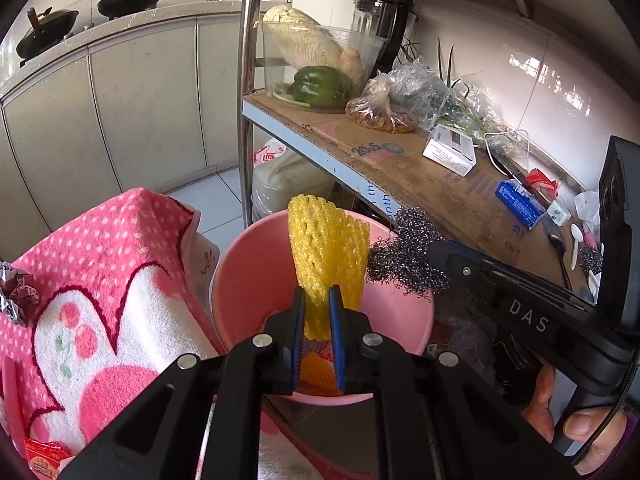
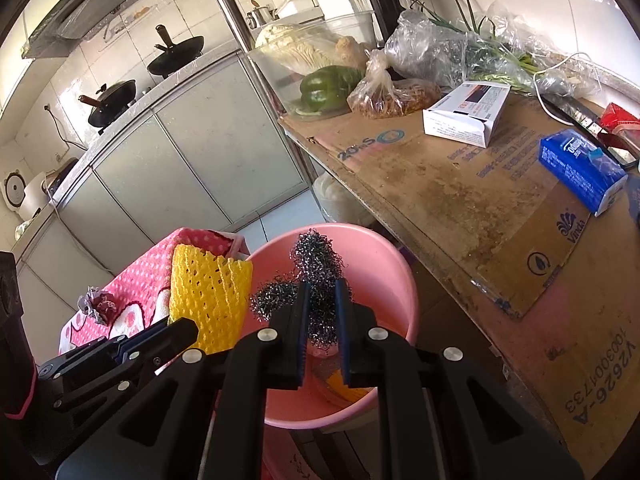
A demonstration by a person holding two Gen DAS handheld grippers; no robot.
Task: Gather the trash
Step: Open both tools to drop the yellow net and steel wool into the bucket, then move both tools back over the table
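Two grippers hang over a pink bucket (image 2: 384,264), each clamped on a piece of trash. On the left, a pink towel (image 1: 100,280) with white dots and a heart pattern is draped over something, with a crumpled foil wrapper (image 1: 16,292) on it. The left gripper (image 1: 318,312) has its jaws nearly closed, pinching the lower end of a yellow foam fruit net (image 1: 328,240), a mesh sleeve full of small holes standing upright above the bucket's mouth. Just right of it, the right gripper (image 2: 322,308), its arm marked "DAS", has its jaws close together, squeezing a grey steel wool scrubber (image 2: 316,264), tangled and wiry, held over the bucket's inside. Something orange lies at the bucket's bottom. Farther right, a shelf is covered by flattened cardboard (image 2: 460,200) printed with "Vinda" and "V2626-A". On it sit a green pepper (image 2: 328,86), a white box (image 2: 466,114) and a blue tissue pack (image 2: 580,170), whose small print is unreadable.
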